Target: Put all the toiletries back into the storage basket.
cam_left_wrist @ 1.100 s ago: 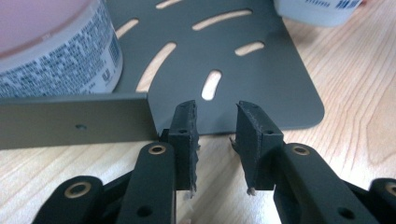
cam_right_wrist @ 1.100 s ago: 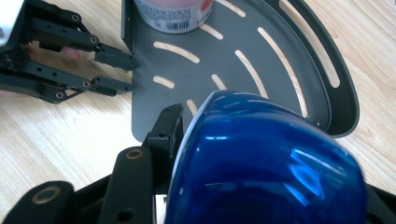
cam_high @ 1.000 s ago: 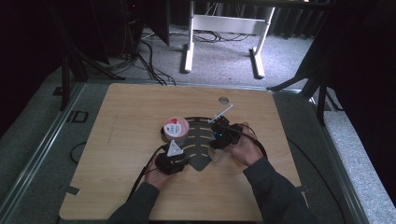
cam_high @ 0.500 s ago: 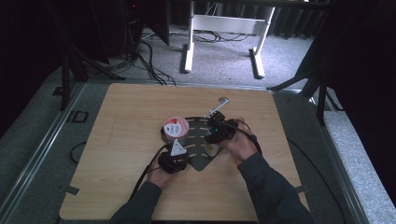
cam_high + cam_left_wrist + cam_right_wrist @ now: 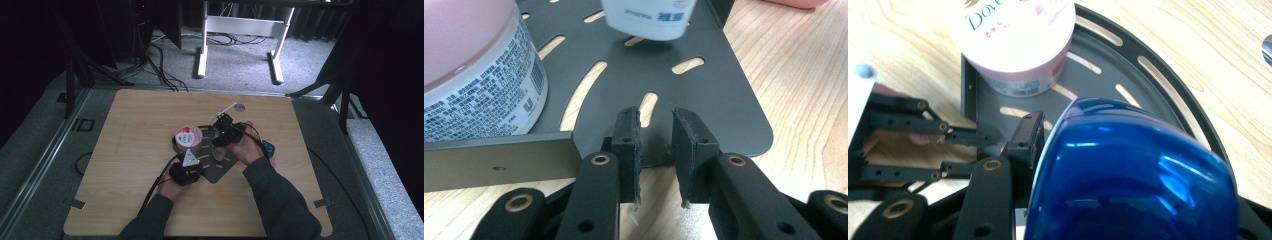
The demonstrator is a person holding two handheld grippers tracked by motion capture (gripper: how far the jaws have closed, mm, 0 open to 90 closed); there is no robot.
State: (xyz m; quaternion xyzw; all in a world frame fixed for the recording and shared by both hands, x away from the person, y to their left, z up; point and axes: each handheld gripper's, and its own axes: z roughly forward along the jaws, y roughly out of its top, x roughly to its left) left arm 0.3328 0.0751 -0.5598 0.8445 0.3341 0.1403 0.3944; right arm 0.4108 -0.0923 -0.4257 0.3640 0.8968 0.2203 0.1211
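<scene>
The dark metal tray [image 5: 220, 167], a flat fan-shaped plate cut with long slots, lies near the middle of the wooden table [image 5: 125, 125], just in front of the person. On it stands a pink-lidded tub [image 5: 188, 136] at its left rear part, close to the straight upright wall; the right gripper view shows the tub [image 5: 1018, 45] with a pale pink body and printed lettering on the lid, lid on, so what is inside cannot be seen. In the left gripper view the same tub [image 5: 474, 75] sits just beside that wall, and a small white container [image 5: 649, 17] with blue print stands farther along the slotted plate [image 5: 704, 95].

The left gripper [image 5: 656, 145] is low at the tray's near edge, its two black jaws on either side of the thin rim with a narrow gap between them; whether the pads actually bite the metal I cannot tell. In the high view this gripper [image 5: 186, 172] sits at the tray's front left corner, held in the person's left hand.

The right gripper [image 5: 225, 132] is over the tray's right side. Its own view shows a glossy blue rounded object [image 5: 1133, 175] pinched between the jaws, hiding one jaw, above the tray's curved edge [image 5: 1168, 90].

A small round metal disc [image 5: 240, 107] lies on the table beyond the tray, well apart.
</scene>
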